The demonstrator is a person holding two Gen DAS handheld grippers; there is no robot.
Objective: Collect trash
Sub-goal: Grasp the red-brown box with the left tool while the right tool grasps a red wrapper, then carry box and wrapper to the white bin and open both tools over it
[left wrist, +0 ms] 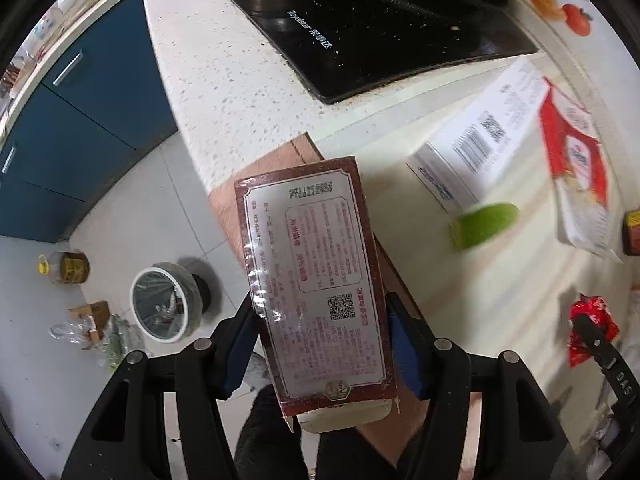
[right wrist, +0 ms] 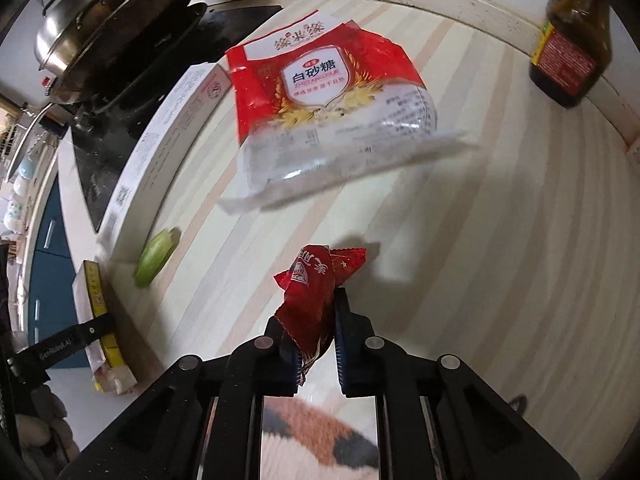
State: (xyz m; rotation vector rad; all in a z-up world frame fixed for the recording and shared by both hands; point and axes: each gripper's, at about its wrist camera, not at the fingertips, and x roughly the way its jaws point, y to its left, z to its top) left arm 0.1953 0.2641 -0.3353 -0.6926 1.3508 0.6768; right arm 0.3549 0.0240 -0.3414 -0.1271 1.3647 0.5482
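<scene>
My left gripper [left wrist: 320, 320] is shut on a flat brown box [left wrist: 312, 272] with a printed label, held over the counter's edge. It also shows in the right wrist view [right wrist: 94, 312]. A round trash bin [left wrist: 166, 304] with a dark liner stands on the floor below, to the left. My right gripper [right wrist: 316, 320] is shut on a crumpled red wrapper [right wrist: 314, 288], lifted just above the striped countertop [right wrist: 480, 260]. The wrapper also shows in the left wrist view [left wrist: 590, 320].
On the counter lie a red-and-white sugar bag [right wrist: 332, 108], a long white box [right wrist: 168, 128], a green vegetable piece [right wrist: 154, 258] and a dark sauce bottle [right wrist: 572, 52]. A black cooktop [left wrist: 380, 32] with pans [right wrist: 120, 28] sits behind. Bags and a jar [left wrist: 70, 266] lie on the floor.
</scene>
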